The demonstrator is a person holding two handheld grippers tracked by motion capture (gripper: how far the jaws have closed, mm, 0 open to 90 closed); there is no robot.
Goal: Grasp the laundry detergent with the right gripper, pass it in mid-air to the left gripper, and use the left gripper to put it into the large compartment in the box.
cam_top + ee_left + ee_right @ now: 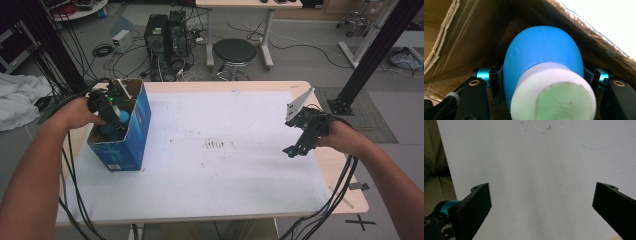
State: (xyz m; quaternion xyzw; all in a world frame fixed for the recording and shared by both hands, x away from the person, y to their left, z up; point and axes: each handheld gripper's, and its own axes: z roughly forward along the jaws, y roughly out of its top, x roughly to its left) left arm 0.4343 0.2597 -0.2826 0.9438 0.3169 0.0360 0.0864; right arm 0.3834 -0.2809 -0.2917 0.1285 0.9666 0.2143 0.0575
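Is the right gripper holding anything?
No, the right gripper has its jaws wide apart over the white sheet, with nothing between them.

We see a blue box [131, 135] with plain brown cardboard inside, its torn edges pale and fibrous. In it sits a bright blue bottle [544, 55] with a white cap whose top is pale green. The left gripper [544, 82] is black with turquoise metal fittings; the right gripper [541, 205] is black too. The table [345, 190] is light wood under a white sheet [225, 170] speckled with small brownish marks and faint blue lines
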